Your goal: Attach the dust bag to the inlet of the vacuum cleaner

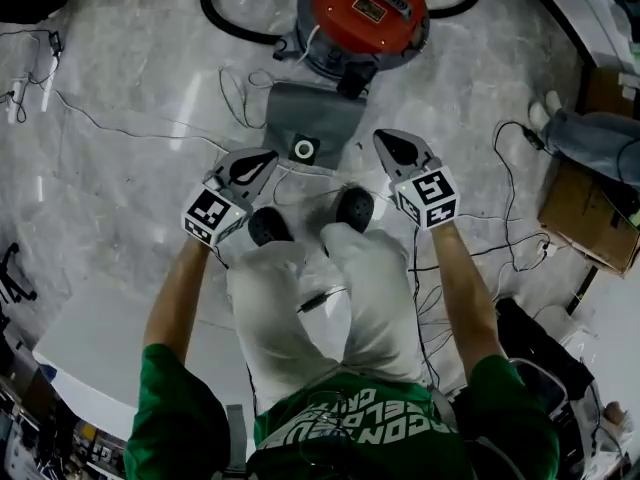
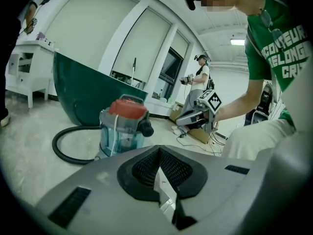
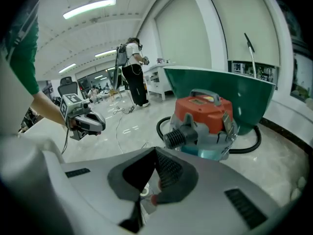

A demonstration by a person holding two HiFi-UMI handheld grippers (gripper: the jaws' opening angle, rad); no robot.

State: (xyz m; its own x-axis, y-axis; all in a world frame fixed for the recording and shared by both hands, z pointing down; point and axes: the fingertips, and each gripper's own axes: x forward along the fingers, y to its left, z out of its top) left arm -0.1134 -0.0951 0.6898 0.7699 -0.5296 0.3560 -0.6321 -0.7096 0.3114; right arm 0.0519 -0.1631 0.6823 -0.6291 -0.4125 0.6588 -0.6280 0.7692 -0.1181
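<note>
The vacuum cleaner (image 1: 362, 16), red-lidded on a clear blue drum, stands on the floor ahead of me. Its black inlet (image 3: 178, 137) sticks out toward me. The grey dust bag (image 1: 312, 118) lies flat on the floor just in front of it, with its white ring collar (image 1: 304, 149) on the near edge. My left gripper (image 1: 258, 162) hovers shut and empty left of the collar. Right of the collar, my right gripper (image 1: 394, 146) is likewise shut and empty. Each gripper view shows the vacuum (image 2: 123, 126) beyond closed pads (image 2: 146, 166), with the other gripper (image 3: 80, 120) alongside.
A black hose (image 1: 226, 20) loops behind the vacuum. Thin cables (image 1: 150, 123) trail across the marble floor. A cardboard box (image 1: 585, 208) and someone's legs (image 1: 590, 133) are at the right, a white table (image 1: 85, 353) at lower left. A green tub (image 3: 230, 89) stands behind the vacuum.
</note>
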